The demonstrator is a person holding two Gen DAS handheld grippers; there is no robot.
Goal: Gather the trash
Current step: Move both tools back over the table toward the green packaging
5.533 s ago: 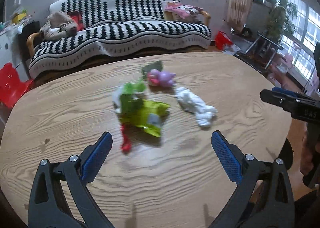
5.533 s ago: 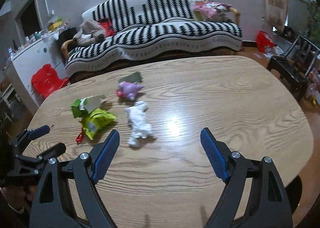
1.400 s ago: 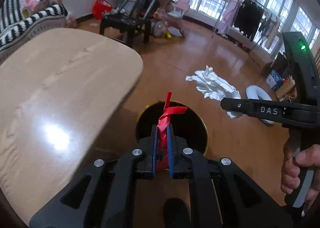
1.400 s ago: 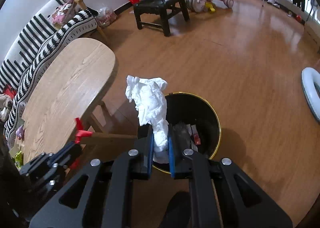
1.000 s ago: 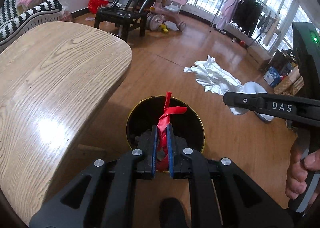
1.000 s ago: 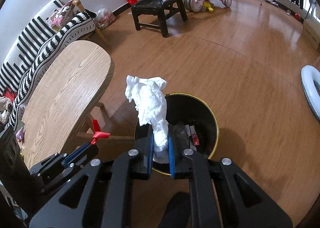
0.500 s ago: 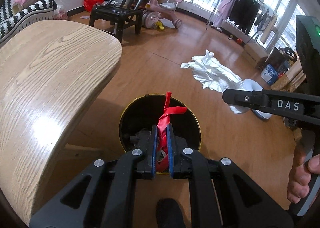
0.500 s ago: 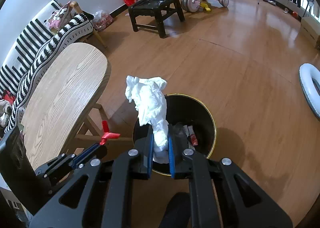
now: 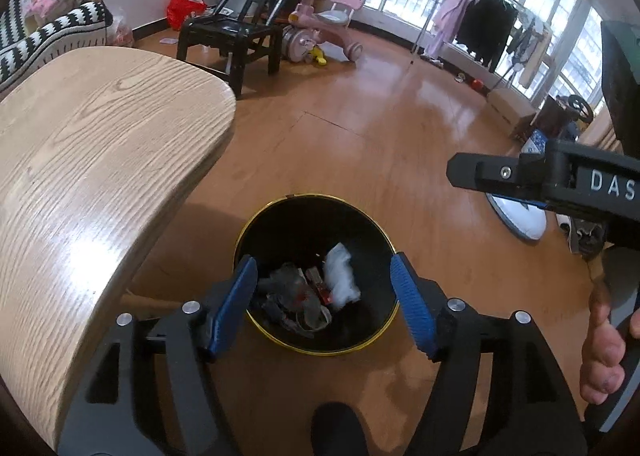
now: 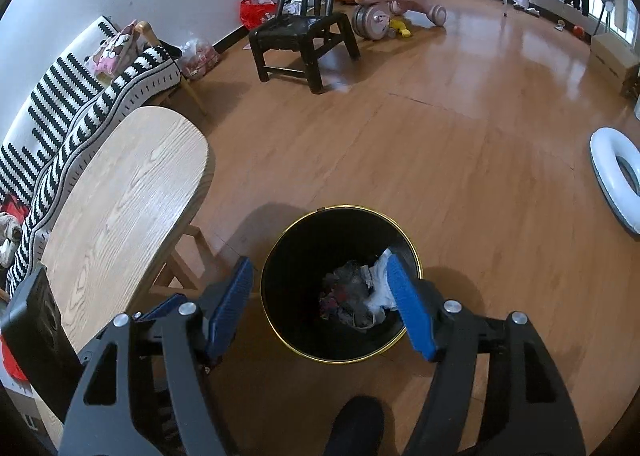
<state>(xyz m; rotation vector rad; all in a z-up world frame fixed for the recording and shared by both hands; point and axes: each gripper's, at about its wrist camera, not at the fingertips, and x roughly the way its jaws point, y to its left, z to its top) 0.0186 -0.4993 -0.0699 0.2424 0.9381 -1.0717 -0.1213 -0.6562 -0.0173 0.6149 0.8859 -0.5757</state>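
Observation:
A black trash bin with a gold rim (image 9: pixel 256 223) stands on the floor beside the wooden table; it also shows in the right wrist view (image 10: pixel 280 252). My left gripper (image 9: pixel 324 276) is open and empty above it. My right gripper (image 10: pixel 320 280) is open and empty above it too. A white crumpled tissue (image 9: pixel 340 276) lies in the bin among grey and red scraps (image 9: pixel 296 296); the tissue also shows in the right wrist view (image 10: pixel 378 288). The right gripper's body (image 9: pixel 540 179) shows at the right of the left wrist view.
The oval wooden table (image 9: pixel 80 159) is at the left, also in the right wrist view (image 10: pixel 120 199). A black chair (image 10: pixel 308 35), a pink tricycle (image 10: pixel 396 7), a striped sofa (image 10: pixel 72 103) and a white ring (image 10: pixel 616 175) stand around on the wooden floor.
Both grippers have opened over the bin. The red scrap has left the left gripper and the white tissue has left the right one; the tissue now lies in the bin.

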